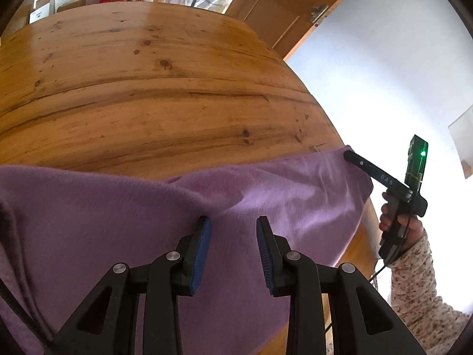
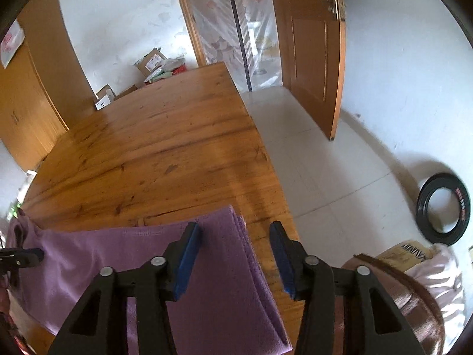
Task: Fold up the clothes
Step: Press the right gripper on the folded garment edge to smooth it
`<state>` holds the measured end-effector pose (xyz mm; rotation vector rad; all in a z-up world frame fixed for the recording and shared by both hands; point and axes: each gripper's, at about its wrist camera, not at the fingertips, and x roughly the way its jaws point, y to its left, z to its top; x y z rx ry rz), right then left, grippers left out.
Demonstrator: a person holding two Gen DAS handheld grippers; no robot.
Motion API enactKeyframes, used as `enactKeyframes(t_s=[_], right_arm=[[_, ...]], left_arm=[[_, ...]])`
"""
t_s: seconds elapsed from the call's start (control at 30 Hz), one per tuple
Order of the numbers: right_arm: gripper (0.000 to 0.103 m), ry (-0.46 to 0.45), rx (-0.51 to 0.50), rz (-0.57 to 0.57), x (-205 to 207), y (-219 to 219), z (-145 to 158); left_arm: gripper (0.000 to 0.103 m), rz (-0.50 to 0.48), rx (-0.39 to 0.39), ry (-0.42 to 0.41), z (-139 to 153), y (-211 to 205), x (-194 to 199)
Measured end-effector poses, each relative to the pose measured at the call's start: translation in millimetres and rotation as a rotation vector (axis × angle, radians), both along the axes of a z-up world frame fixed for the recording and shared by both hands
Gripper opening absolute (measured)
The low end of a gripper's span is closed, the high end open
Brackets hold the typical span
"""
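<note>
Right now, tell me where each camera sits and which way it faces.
Left wrist: rides the left hand-held gripper, angled down over the purple garment and wooden table; its own open fingers show, plus the right hand with the right hand-held gripper at the cloth's far edge.
Right wrist: rides the right hand-held gripper, facing down the table toward the door; its open fingers show.
Shared: garment, table, cardboard boxes.

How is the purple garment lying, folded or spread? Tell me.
Folded at least once: the purple garment shows stacked layered edges at its right end, lying along the wooden table near edge.
</note>
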<state>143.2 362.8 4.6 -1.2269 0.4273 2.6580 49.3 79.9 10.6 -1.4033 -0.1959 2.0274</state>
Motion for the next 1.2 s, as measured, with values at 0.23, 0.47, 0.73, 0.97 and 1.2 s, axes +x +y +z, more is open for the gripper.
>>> enactKeyframes(t_s=[0.23, 0.47, 0.73, 0.97, 1.2], right_arm=[[0.018, 0.016, 0.002, 0.039, 2, -9, -3], [0.011, 0.025, -0.002, 0.006, 11, -1, 0], [0.011, 0.011, 0.023, -0.005, 11, -2, 2], [0.017, 0.025, -0.015, -0.029, 20, 3, 6], [0.033, 0.082, -0.021, -0.102, 57, 7, 22]], left_arm=[[0.033, 0.007, -0.001, 0.004, -1, 7, -5], [0.033, 0.012, 0.009, 0.001, -3, 12, -7], [0.033, 0.009, 0.020, 0.009, -3, 12, -6], [0.033, 0.015, 0.014, 0.015, -1, 14, -3], [0.033, 0.001, 0.049, 0.024, 7, 18, 2]])
